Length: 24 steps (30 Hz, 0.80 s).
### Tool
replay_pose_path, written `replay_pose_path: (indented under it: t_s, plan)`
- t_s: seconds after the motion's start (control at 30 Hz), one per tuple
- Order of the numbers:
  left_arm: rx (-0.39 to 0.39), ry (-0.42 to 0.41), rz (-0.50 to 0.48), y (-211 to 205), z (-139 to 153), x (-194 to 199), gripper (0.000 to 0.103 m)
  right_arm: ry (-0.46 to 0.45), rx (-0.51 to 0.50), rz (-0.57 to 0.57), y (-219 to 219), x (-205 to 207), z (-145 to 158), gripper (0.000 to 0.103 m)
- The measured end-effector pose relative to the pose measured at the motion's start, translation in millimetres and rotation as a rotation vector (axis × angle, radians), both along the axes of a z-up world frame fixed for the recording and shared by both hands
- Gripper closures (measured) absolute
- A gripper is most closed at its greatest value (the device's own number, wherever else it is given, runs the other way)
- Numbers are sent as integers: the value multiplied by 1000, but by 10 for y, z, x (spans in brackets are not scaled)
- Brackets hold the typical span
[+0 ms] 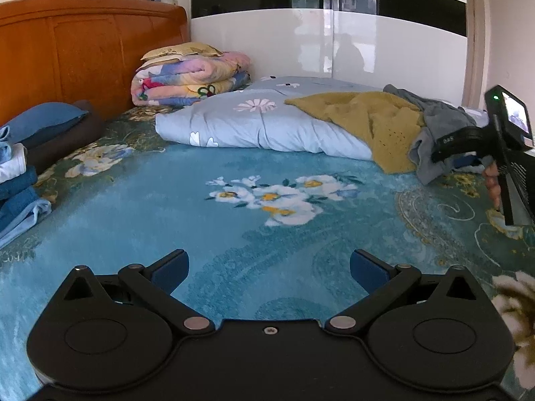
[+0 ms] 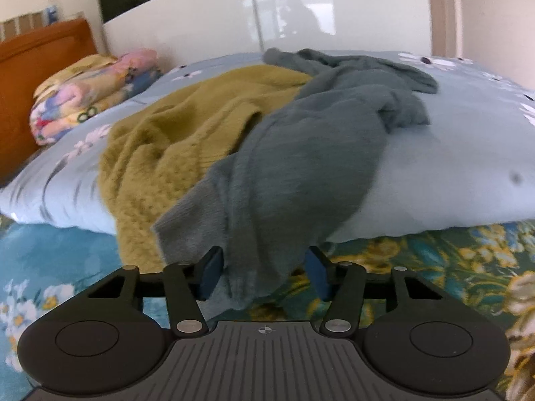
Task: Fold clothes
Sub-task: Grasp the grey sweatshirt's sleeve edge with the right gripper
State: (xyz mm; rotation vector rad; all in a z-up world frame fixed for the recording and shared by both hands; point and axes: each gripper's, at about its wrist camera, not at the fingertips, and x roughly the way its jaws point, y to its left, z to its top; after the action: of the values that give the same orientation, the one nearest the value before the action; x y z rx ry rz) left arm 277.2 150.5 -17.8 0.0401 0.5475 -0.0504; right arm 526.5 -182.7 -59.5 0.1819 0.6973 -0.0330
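The grey sweater lies crumpled over the front edge of a pale blue quilt, its lower end hanging down onto the flowered bedspread. Half under it, on its left, sprawls a mustard knitted top, also draped over the quilt's edge.

The right claw sits at the sweater's hanging end, the cloth between its blue pads; the pads stand partly closed and a gap shows on the right side, so they are not pinching it. The left claw hovers spread wide over bare bedspread, well apart from the clothes, with nothing between its fingers.

Further along the bed, a folded flowered blanket is stacked against the orange wooden headboard. At the left edge lies a pile of folded blue and white clothes, with a blue pillow behind it. A glossy white wardrobe runs along the far side.
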Motion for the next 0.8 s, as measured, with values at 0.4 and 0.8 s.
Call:
replay_pose_path:
  t_s: [0.4, 0.8]
  plan:
    - [11, -1, 17, 31, 51, -140, 1, 48, -63, 98, 124, -121, 102, 96]
    - [-9, -36, 33, 51, 227, -388, 1, 42, 16, 371, 363, -796, 490, 97]
